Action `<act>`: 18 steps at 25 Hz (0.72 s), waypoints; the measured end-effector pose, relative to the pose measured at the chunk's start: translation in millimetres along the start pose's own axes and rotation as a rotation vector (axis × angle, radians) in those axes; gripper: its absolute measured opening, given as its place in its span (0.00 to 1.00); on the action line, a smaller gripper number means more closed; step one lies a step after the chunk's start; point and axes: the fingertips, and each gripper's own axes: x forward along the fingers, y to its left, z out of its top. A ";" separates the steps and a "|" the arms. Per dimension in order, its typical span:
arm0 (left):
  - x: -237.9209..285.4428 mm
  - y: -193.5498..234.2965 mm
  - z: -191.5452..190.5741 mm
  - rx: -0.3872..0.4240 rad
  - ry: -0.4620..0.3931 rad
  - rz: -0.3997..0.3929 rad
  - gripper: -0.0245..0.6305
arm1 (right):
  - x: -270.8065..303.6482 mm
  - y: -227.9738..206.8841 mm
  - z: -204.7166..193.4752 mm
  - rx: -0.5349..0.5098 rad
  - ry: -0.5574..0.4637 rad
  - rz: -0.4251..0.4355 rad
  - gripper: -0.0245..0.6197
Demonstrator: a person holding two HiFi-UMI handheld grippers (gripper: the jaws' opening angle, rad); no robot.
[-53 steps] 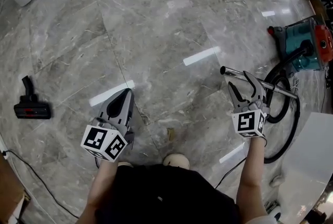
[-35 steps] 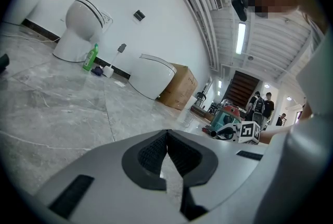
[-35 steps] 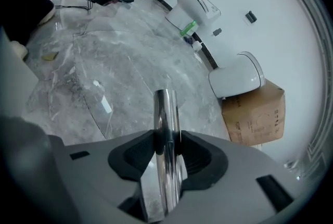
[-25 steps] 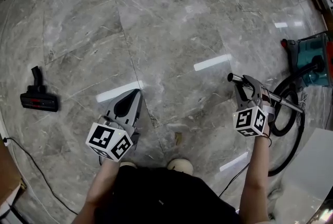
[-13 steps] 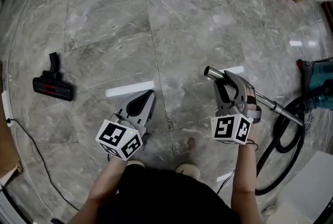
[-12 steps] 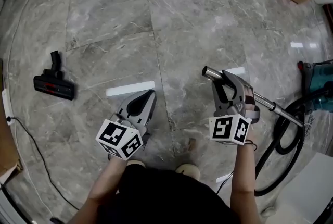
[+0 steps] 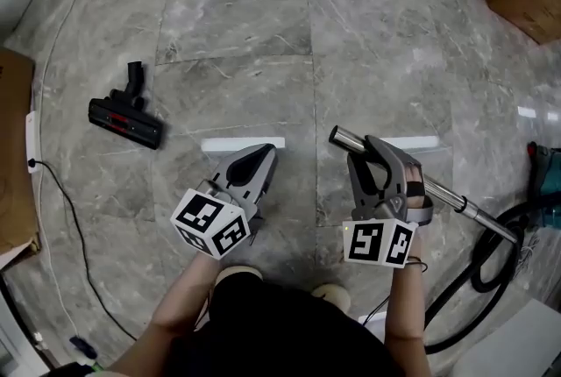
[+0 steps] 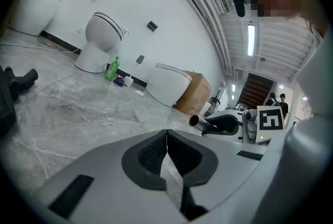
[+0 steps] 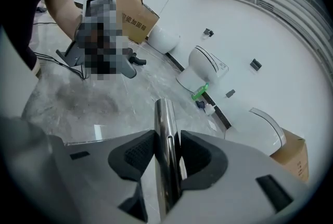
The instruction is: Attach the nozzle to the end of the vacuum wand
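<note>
**Head view.** Grey marble floor (image 7: 245,24). The nozzle (image 7: 125,116), a black floor brush, lay flat on the floor at upper left, well apart from both grippers and touching nothing else. The left gripper (image 7: 266,152) was held low and left of centre, pointing up-frame, with its jaws closed and nothing between them. The right gripper (image 7: 358,151) sat just beside it to the right, jaws clamped on the vacuum wand (image 7: 456,202). The wand was a bare steel tube. Its open end stuck out a little beyond the jaw tips, and the rest ran down-right to a black hose (image 7: 478,279) looped on the floor. A teal vacuum body (image 7: 550,167) showed at the right edge. A thin black cable (image 7: 63,217) trailed across the floor at left.

**Left gripper view.** The jaw pads met along one line, with nothing gripped. A dark shape at the left edge was probably the nozzle, only partly in frame. The right gripper and the open wand end appeared to the right. Behind stood a white toilet (image 8: 98,43), a green bottle (image 8: 111,69) and a cardboard box (image 8: 195,94).

**Right gripper view.** The wand ran straight up between the two pads, which pressed on it from either side. Its tip carried no nozzle.
</note>
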 end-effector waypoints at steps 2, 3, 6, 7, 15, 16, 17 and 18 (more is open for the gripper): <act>-5.6 15.8 6.0 0.015 0.003 0.039 0.05 | 0.8 2.3 0.7 0.001 -0.002 0.009 0.29; -9.5 26.8 9.9 0.025 0.005 0.066 0.05 | 1.0 2.6 0.3 0.001 -0.001 0.011 0.29; -26.2 69.5 27.6 0.048 0.014 0.150 0.05 | 1.6 2.5 0.6 0.003 -0.002 0.016 0.29; -32.6 84.7 34.7 0.052 0.022 0.173 0.05 | 2.0 2.5 1.0 0.004 -0.003 0.018 0.29; -84.1 182.1 75.6 0.180 0.168 0.344 0.06 | 3.4 6.0 -0.6 0.002 -0.005 0.034 0.29; -91.5 193.9 77.4 0.183 0.187 0.371 0.08 | 3.5 6.6 -0.7 0.002 -0.006 0.036 0.29; -99.2 206.0 78.5 0.185 0.207 0.401 0.17 | 3.5 7.1 -0.7 0.003 -0.006 0.038 0.29; -106.5 217.9 79.0 0.187 0.230 0.430 0.28 | 3.4 7.7 -0.8 0.003 -0.006 0.040 0.29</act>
